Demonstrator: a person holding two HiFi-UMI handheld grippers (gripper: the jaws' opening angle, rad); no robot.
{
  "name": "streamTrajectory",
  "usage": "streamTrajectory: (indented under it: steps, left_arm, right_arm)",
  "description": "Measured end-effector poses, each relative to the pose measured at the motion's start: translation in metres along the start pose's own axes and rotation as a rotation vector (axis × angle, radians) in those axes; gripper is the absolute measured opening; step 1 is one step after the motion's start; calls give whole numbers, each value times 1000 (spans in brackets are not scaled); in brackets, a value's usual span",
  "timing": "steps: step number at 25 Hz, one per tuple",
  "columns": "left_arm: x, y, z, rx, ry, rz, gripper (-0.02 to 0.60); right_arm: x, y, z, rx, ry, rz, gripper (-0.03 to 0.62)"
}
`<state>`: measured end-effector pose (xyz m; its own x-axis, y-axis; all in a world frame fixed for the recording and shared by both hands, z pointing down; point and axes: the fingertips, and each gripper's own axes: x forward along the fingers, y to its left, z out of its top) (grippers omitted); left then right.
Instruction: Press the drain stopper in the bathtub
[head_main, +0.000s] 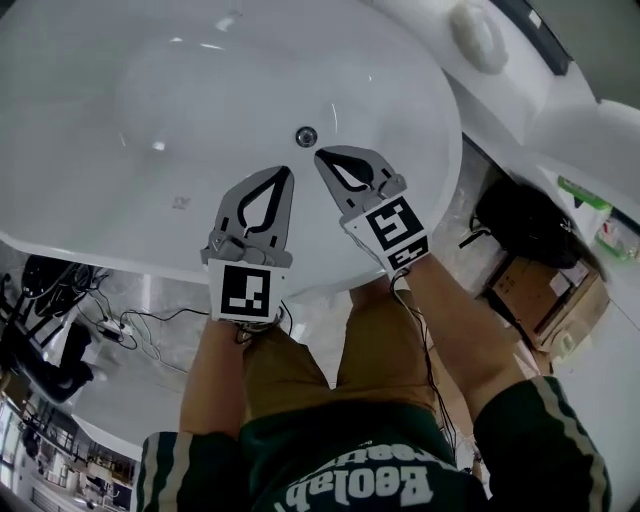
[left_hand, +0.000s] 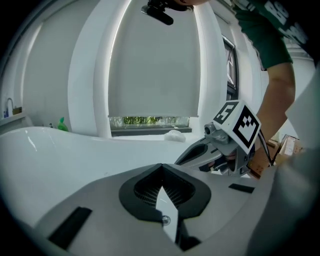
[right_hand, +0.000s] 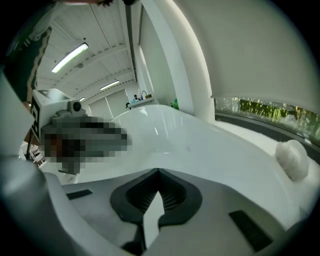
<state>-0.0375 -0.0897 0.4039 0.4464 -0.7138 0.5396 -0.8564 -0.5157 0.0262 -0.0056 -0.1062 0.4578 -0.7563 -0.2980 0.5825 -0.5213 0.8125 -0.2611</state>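
While left tongs (head_main: 284, 174) and right tongs (head_main: 321, 156) hang closed and empty, the drain stopper (head_main: 306, 136) lies near.

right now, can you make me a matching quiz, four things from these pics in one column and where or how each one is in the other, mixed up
Things:
1 stopper
2 left claw
3 white puff
4 box

Place or state:
a on the ledge beside the tub
b set in the tub's floor, just past both claw tips
c brown, outside the tub
d shut and empty, over the tub

Pairs: 1-b, 2-d, 3-a, 4-c
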Motion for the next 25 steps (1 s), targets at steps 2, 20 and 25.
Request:
streamTrajectory:
  steps: [2, 20, 25]
  left_arm:
    - [-15, -2, 22, 19, -17, -1, 6]
    - [-122, -24, 209, 74, -156, -63, 6]
    - [-158, -41, 241, 138, -196, -129, 6]
  right_arm:
    - [-26, 10, 28, -6, -42, -7, 11]
    - [-190, 88, 217, -153, -221, -27, 11]
    - [-228, 116, 251, -184, -278, -53, 11]
